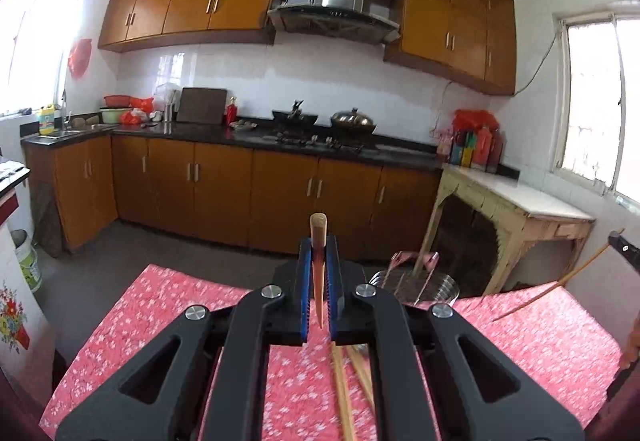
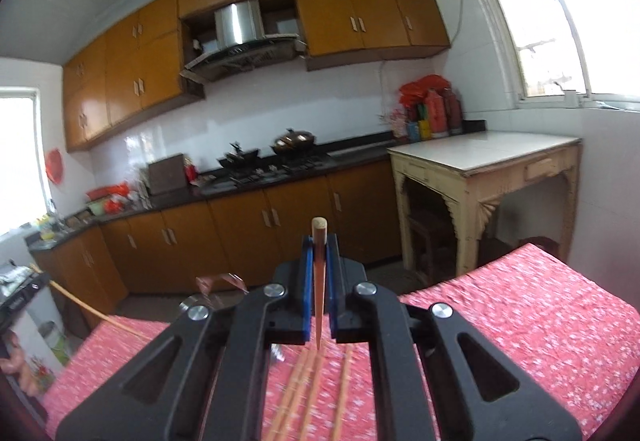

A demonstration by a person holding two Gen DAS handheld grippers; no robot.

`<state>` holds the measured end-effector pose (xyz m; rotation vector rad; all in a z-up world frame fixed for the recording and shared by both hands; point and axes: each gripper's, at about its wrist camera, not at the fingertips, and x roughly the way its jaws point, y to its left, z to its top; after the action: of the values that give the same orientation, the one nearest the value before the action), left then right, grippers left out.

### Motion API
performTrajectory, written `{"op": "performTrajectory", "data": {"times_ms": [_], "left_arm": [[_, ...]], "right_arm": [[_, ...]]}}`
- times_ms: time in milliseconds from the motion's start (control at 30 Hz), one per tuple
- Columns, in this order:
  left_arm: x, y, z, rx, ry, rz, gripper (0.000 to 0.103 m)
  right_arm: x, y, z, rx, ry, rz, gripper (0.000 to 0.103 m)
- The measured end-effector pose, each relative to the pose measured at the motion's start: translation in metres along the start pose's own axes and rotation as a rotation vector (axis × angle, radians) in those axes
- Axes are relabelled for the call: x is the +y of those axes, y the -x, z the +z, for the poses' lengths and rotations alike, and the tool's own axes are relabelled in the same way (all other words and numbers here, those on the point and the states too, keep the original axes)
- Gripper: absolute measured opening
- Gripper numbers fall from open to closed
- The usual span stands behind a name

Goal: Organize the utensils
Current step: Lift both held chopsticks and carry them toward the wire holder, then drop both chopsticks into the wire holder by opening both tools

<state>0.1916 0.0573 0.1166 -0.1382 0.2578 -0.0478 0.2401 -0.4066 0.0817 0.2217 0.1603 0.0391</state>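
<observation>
- Left gripper [image 1: 319, 273]: jaws clamped on one chopstick [image 1: 319, 261], held lengthwise btw the blue pads, blunt end poking out front, thin tip back toward me.
- Right gripper [image 2: 319, 273]: same deal, jaws shut tight on a second chopstick [image 2: 319, 265].
- More loose chopsticks [image 2: 304, 381] lie on the desk [image 2: 520, 321] under both grippers, roughly mid-desk, some touching each other.
- Metal holder [image 1: 416, 287] stands near the far edge of the desk, pink-handled utensils already in it.
- Handling, my guess: sticks are light, stiff, smooth and tapered, so they'll swivel or slide if pinched near the tip. Best grabbed around mid-length or the thicker half.
- Loose ones roll easily; I'd take them one at a time, approx. square across the shaft.
</observation>
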Motion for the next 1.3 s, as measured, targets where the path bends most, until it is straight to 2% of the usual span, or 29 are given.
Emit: {"op": "performTrajectory", "data": {"times_ms": [133,333,400,500,733,1000,1100,1167,1300], "left_arm": [[-0.015,0.006,0.027,-0.052,-0.002,-0.044,0.006],[-0.043,-0.015,0.049,-0.051,-0.010,-0.099,0.006],[-0.052,-0.030,0.048,-0.023,-0.015,-0.108,0.006],[-0.058,-0.053,0.044,0.030,-0.018,-0.115,0.006],[-0.064,-0.113,0.025,0.159,-0.039,-0.084,0.006],[-0.066,-0.147,0.021,0.214,-0.053,-0.055,0.007],[-0.063,-0.149,0.025,0.207,-0.048,-0.024,0.007],[-0.060,-0.146,0.027,0.203,-0.042,-0.017,0.008],[-0.051,-0.134,0.031,0.178,-0.029,0.014,0.030]], "right_arm": [[0.024,-0.002,0.026,-0.035,-0.003,0.081,0.007],[0.068,-0.033,0.044,-0.032,0.059,0.130,0.007],[0.079,-0.049,0.043,-0.009,0.086,0.127,0.007],[0.088,-0.086,0.039,0.084,0.081,0.150,0.007],[0.091,-0.156,0.017,0.244,0.088,0.148,0.007],[0.086,-0.204,0.007,0.328,0.061,0.139,0.008],[0.086,-0.203,0.008,0.291,0.080,0.103,0.013],[0.082,-0.195,0.011,0.255,0.077,0.093,0.034],[0.069,-0.174,0.018,0.212,0.079,0.064,0.038]]}}
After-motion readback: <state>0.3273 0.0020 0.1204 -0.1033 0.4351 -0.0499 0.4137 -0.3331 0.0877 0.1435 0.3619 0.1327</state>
